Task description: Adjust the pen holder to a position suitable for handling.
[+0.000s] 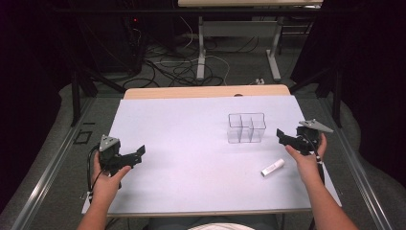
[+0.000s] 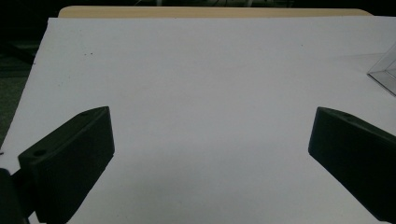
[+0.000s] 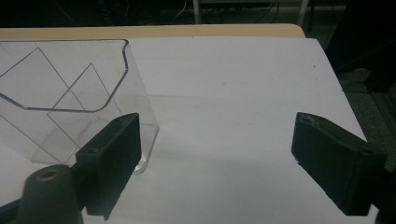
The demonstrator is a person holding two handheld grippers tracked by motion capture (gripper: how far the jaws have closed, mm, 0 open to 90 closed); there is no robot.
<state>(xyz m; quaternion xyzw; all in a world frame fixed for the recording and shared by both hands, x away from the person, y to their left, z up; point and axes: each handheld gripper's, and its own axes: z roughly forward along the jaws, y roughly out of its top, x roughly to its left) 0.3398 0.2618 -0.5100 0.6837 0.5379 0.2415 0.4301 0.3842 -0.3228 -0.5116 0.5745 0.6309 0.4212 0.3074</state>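
Note:
A clear plastic organizer (image 1: 246, 127) with several compartments stands upright on the white table sheet (image 1: 191, 143), right of centre; it looks empty. A small white tube (image 1: 272, 167) lies on the sheet in front of it, to the right. My right gripper (image 1: 283, 137) hovers open just right of the organizer (image 3: 70, 102), nothing between its jaws. My left gripper (image 1: 136, 155) is open at the left side of the sheet, over bare white surface. One corner of the organizer (image 2: 385, 70) appears at the right edge of the left gripper view.
The wooden table edge (image 1: 206, 91) runs along the far side of the sheet. Beyond it are table legs (image 1: 201, 52) and cables (image 1: 172, 67) on the floor. Metal rails (image 1: 43, 177) flank the table left and right.

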